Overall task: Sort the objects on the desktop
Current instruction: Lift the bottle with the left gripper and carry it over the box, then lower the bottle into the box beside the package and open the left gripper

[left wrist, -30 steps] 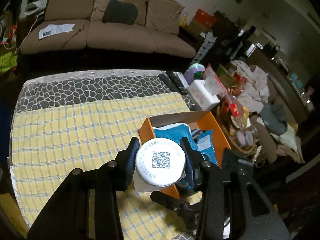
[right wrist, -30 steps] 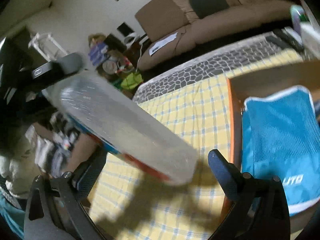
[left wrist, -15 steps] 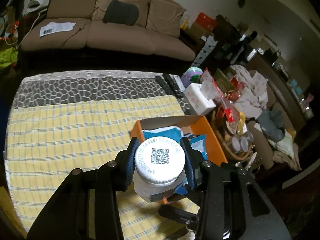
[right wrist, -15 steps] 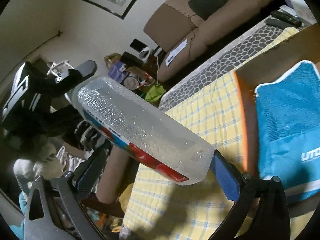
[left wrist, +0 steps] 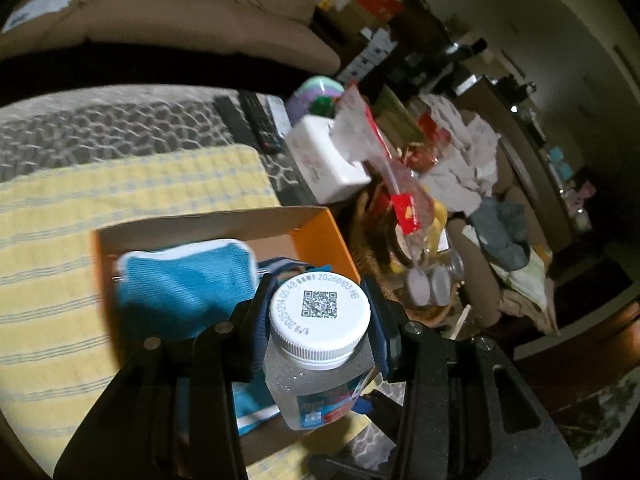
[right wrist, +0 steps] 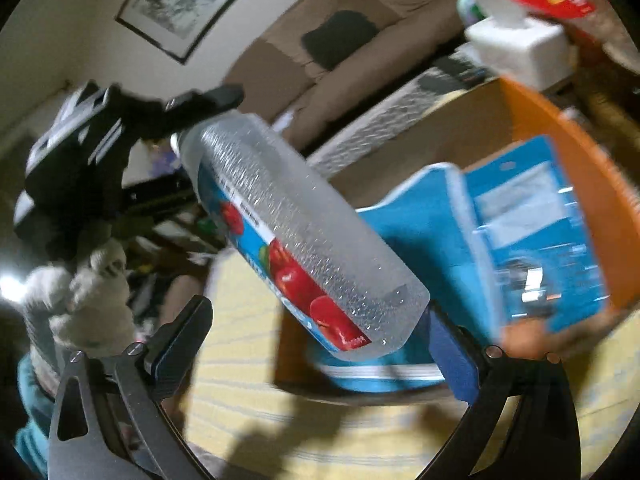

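Note:
My left gripper [left wrist: 318, 324] is shut on the white cap of a clear drink bottle [left wrist: 319, 320] with a blue and red apple label. It holds the bottle in the air above the orange cardboard box [left wrist: 320, 236]. The bottle [right wrist: 296, 236] hangs tilted in the right wrist view, its base between my right fingers. My right gripper [right wrist: 320, 340] is open and holds nothing. A blue mesh pouch [left wrist: 184, 276] and a blue packet [right wrist: 532, 240] lie in the box.
The box sits on a yellow checked cloth [left wrist: 100, 200] over a grey patterned table. A white tissue box [left wrist: 324, 156], remote controls [left wrist: 256, 120] and a wicker basket of clutter [left wrist: 412, 240] stand at the right. A brown sofa [left wrist: 180, 12] is behind.
My left gripper has carried the bottle to the right, from beside the box to over it. The bottle's base has swung down toward the box between my open right fingers.

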A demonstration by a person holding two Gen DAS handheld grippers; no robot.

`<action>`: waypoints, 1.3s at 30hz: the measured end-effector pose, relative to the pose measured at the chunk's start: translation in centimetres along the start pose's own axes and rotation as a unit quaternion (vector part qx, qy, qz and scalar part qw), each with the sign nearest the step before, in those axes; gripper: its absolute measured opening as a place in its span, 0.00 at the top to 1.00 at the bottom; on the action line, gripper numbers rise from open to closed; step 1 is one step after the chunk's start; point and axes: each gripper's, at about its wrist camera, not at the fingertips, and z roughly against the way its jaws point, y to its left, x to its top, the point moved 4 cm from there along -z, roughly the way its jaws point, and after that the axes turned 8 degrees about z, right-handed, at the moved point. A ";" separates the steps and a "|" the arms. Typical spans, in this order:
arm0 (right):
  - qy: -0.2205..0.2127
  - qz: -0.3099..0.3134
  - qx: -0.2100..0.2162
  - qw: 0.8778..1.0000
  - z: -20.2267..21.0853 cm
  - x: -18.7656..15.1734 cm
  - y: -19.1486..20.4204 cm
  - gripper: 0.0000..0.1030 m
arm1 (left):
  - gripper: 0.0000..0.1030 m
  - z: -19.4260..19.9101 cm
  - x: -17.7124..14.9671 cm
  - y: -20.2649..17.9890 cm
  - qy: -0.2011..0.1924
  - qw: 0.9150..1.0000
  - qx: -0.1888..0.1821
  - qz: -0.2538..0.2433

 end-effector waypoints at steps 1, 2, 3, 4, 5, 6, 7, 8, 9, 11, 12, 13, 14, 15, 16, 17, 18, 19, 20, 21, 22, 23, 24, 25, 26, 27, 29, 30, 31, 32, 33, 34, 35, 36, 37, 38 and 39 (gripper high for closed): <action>0.001 -0.001 -0.009 1.000 0.3 0.1 -0.5 0.00 | 0.61 -1.0 0.1 -0.1 0.005 1.000 -0.003 0.004; 0.002 -0.004 -0.019 1.000 0.5 0.3 -1.3 0.00 | 0.61 -2.2 0.3 -0.4 0.009 1.000 -0.005 0.009; 0.003 -0.008 -0.027 1.000 0.7 0.4 -2.1 0.00 | 0.61 -3.1 0.5 -0.5 0.014 1.000 -0.004 0.011; 0.004 -0.010 -0.034 0.999 0.9 0.5 -2.8 0.00 | 0.61 -4.0 0.6 -0.5 0.018 1.000 -0.004 0.014; 0.007 -0.010 -0.041 0.999 1.1 0.4 -3.4 0.00 | 0.61 -5.1 0.7 -0.5 0.024 1.000 -0.004 0.019; 0.011 -0.008 -0.050 0.999 1.1 0.3 -3.7 0.00 | 0.61 -5.9 0.8 -0.5 0.028 0.999 -0.004 0.023; 0.016 -0.004 -0.061 0.998 1.3 0.2 -3.9 0.00 | 0.62 -6.6 0.9 -0.5 0.032 0.999 -0.003 0.025; 0.022 0.002 -0.072 0.997 1.4 0.0 -4.2 0.00 | 0.61 -7.6 1.1 -0.3 0.036 0.999 0.001 0.026; 0.026 0.006 -0.081 0.996 1.4 -0.2 -4.4 0.00 | 0.61 -8.2 1.1 -0.2 0.038 0.999 0.002 0.027; 0.037 0.014 -0.100 0.994 1.4 -0.3 -4.6 0.00 | 0.61 -9.5 1.1 0.1 0.046 0.998 -0.001 0.036; 0.042 0.019 -0.109 0.993 1.4 -0.5 -4.8 0.00 | 0.61 -10.1 1.1 0.1 0.049 0.998 0.000 0.038; 0.049 0.025 -0.122 0.991 1.1 -0.7 -4.9 0.00 | 0.61 -10.6 1.1 0.2 0.051 0.998 0.001 0.039; 0.055 0.032 -0.134 0.989 0.9 -0.8 -5.0 0.00 | 0.61 -11.3 1.1 0.2 0.054 0.998 0.002 0.041; 0.061 0.037 -0.145 0.987 0.7 -0.9 -5.2 0.00 | 0.61 -11.8 1.1 0.2 0.055 0.998 0.003 0.043; 0.065 0.041 -0.153 0.985 0.6 -1.0 -5.3 0.00 | 0.61 -12.1 1.2 0.3 0.056 0.997 0.003 0.045; 0.069 0.044 -0.158 0.984 0.4 -1.0 -5.3 0.00 | 0.61 -12.6 1.4 0.5 0.058 0.997 0.004 0.048; 0.071 0.047 -0.163 0.983 0.3 -1.1 -5.3 0.00 | 0.61 -13.1 1.6 0.7 0.061 0.997 0.007 0.051; 0.073 0.049 -0.166 0.982 0.3 -1.2 -5.3 0.00 | 0.60 -13.6 1.7 1.0 0.063 0.996 0.011 0.055; 0.076 0.053 -0.173 0.981 0.2 -1.2 -5.3 0.00 | 0.60 -14.1 1.8 1.3 0.064 0.996 0.015 0.059; 0.080 0.057 -0.178 0.979 0.0 -1.1 -5.4 0.00 | 0.61 -14.6 1.8 1.8 0.066 0.996 0.018 0.064; 0.082 0.060 -0.182 0.978 -0.1 -1.1 -5.5 0.00 | 0.62 -15.2 1.8 2.1 0.069 0.995 0.022 0.067; 0.083 0.065 -0.188 0.976 -0.2 -1.0 -5.5 0.00 | 0.62 -16.0 1.6 2.7 0.075 0.994 0.034 0.067; 0.086 0.070 -0.195 0.975 -0.3 -1.1 -5.6 0.00 | 0.62 -16.4 1.4 2.9 0.077 0.994 0.041 0.066; 0.089 0.074 -0.198 0.973 -0.4 -1.2 -5.6 0.00 | 0.62 -16.8 1.3 3.3 0.077 0.994 0.048 0.064; 0.092 0.078 -0.203 0.972 -0.5 -1.3 -5.6 0.00 | 0.61 -17.3 1.2 3.7 0.076 0.994 0.057 0.061; 0.095 0.082 -0.208 0.970 -0.6 -1.2 -5.6 0.00 | 0.61 -17.6 1.1 4.0 0.078 0.993 0.063 0.058; 0.099 0.091 -0.222 0.966 -0.5 -1.2 -5.6 0.00 | 0.50 -18.1 0.9 4.4 0.083 0.992 0.076 0.054; 0.095 0.087 -0.220 0.967 -0.3 -1.0 -5.7 0.00 | 0.48 -18.2 0.7 4.5 0.083 0.992 0.082 0.050; 0.090 0.080 -0.214 0.969 -0.2 -0.9 -5.8 0.00 | 0.44 -18.0 0.6 4.4 0.081 0.992 0.085 0.046; 0.083 0.072 -0.207 0.972 0.0 -0.6 -6.0 0.00 | 0.40 -17.8 0.6 4.3 0.076 0.992 0.088 0.038; 0.078 0.068 -0.205 0.973 0.1 -0.5 -6.2 0.00 | 0.33 -17.6 0.5 4.2 0.074 0.993 0.089 0.034; 0.075 0.067 -0.207 0.973 0.2 -0.4 -6.3 0.00 | 0.25 -17.4 0.5 4.0 0.071 0.993 0.089 0.031; 0.074 0.066 -0.209 0.973 0.3 -0.3 -6.4 0.00 | 0.22 -17.0 0.5 3.9 0.068 0.993 0.089 0.028; 0.073 0.066 -0.210 0.973 0.3 -0.3 -6.3 0.00 | 0.22 -16.6 0.5 3.8 0.066 0.994 0.089 0.024; 0.072 0.067 -0.211 0.973 0.3 -0.4 -6.2 0.00 | 0.21 -16.2 0.5 3.7 0.064 0.994 0.091 0.020; 0.073 0.069 -0.213 0.972 0.2 -0.4 -6.1 0.00 | 0.19 -15.7 0.4 3.7 0.061 0.994 0.095 0.015; 0.074 0.072 -0.215 0.971 0.0 -0.3 -6.1 0.00 | 0.18 -15.2 0.2 3.6 0.059 0.994 0.096 0.011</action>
